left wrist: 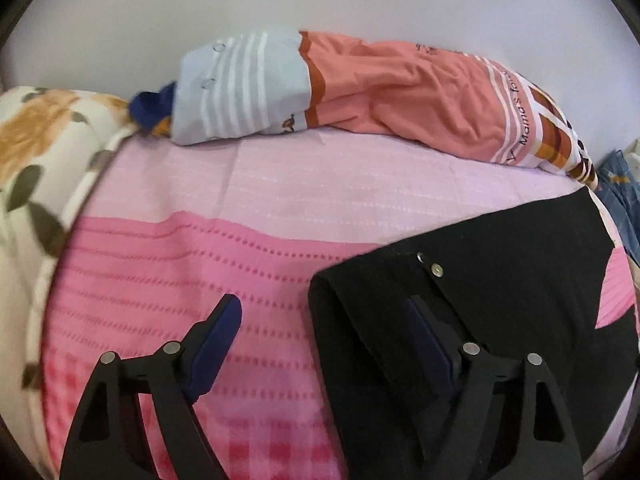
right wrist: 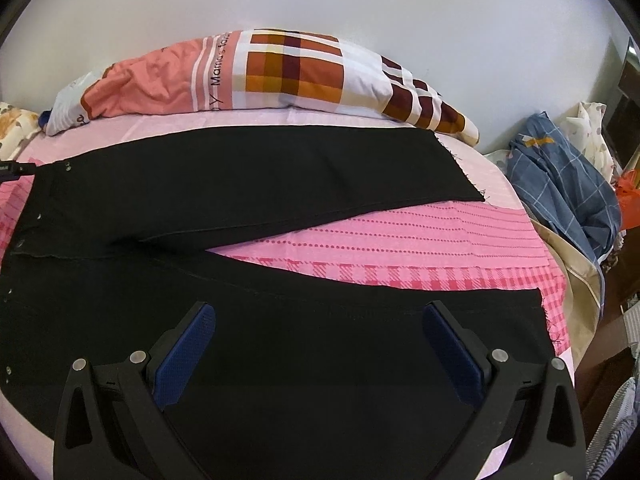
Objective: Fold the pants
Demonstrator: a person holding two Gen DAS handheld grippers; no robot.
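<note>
1. One bed covered by a pink sheet (right wrist: pixel 400 240) with dotted stripes and a checked band is seen in both views, set against a plain pale wall (right wrist: pixel 320 0).
2. A pair of black trousers (right wrist: pixel 240 184) is laid flat on the bed sheet, the waist toward the left of the right wrist view and the two legs spread apart toward the right, with a wedge of pink sheet shown between them. Frayed threads are seen at both leg hems.
3. A long pillow in salmon, white and brown-orange checks (right wrist: pixel 280 72), printed with lettering, is laid along the far edge of the bed by the wall, beyond the far trouser leg.
4. A cream quilt with an orange floral print (left wrist: pixel 36 152) is bunched at the left side of the bed in the left wrist view.
5. A crumpled blue checked cloth (right wrist: pixel 568 184) is heaped beside the bed at the right of the right wrist view.
6. The right tongs (right wrist: pixel 320 320) are held with their blue-padded fingers wide apart over the near trouser leg, nothing being gripped between them.
7. The left tongs (left wrist: pixel 324 320) are likewise spread wide, at the waist end of the trousers; one finger is seen over the black cloth and the other over the bare pink sheet, with the waistband edge between them and nothing clamped.
8. Small silver metal studs (left wrist: pixel 436 270) are seen on the waistband, just beyond the left tongs.
</note>
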